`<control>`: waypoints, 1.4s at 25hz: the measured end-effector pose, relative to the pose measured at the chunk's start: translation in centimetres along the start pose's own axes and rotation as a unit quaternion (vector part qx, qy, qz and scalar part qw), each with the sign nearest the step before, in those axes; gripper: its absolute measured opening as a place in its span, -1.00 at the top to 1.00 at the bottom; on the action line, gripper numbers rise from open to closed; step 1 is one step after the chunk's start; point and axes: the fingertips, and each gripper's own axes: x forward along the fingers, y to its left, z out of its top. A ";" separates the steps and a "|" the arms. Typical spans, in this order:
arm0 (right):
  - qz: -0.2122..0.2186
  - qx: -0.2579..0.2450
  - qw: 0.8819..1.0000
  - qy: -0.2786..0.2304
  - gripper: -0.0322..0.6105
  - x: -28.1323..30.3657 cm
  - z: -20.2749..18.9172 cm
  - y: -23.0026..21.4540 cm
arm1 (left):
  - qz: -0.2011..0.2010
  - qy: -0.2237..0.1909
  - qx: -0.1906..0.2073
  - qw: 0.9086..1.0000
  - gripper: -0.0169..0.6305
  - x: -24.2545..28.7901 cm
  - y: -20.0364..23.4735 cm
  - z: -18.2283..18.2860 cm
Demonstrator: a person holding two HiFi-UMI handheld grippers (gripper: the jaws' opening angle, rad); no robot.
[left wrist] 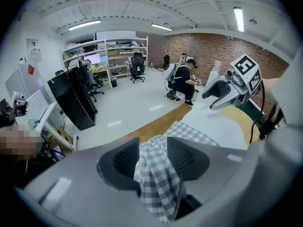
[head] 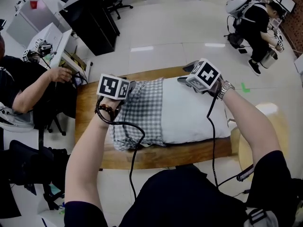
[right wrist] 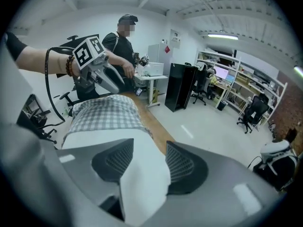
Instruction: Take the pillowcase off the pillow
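**Wooden table [head: 156, 157] seen from above, with a white pillow [head: 189, 112] lying lengthwise on it.** The grey-checked pillowcase [head: 142, 112] covers only the left half of the pillow, the half nearer the table's left edge. Its open hem crosses the pillow about the middle, and the right half lies bare, ending near the table's right edge. The left gripper [head: 131, 86] is at the far left corner of the pillowcase, close to the table's far edge. A bunched fold of checked cloth fills the gap between its jaws and touches both pads, so the jaws are clamped on the pillowcase. The right gripper [head: 185, 74] is at the pillow's far right corner, also by the far edge. A white corner of the pillow is packed between its pads, which grip it with the stuffing holding them partly apart. The two grippers are well apart. The left wrist bears a bead bracelet [head: 106, 110] and the right wrist a watch [head: 225, 88]. A seated person [head: 28, 89] is beyond the table's left edge, and a black cabinet [head: 92, 18] stands beyond its far left corner.
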 end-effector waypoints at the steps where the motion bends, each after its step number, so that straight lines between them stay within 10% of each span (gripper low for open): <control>1: 0.007 0.003 1.000 0.004 0.24 0.5 0.3 -0.8 | -0.006 0.008 0.002 1.000 0.36 0.8 0.3 0.7; 26: 0.177 0.092 0.972 0.124 0.06 11.7 -2.8 -7.6 | -0.124 0.261 -0.011 0.957 0.30 15.9 2.1 0.4; 32: 0.189 0.088 0.967 0.144 0.80 11.7 -3.5 -6.7 | -0.129 0.263 -0.018 0.956 0.82 16.2 1.6 0.3; 35: 0.179 0.083 0.969 0.148 0.86 11.0 -3.3 -6.6 | -0.118 0.250 -0.032 0.960 0.89 15.7 2.1 0.8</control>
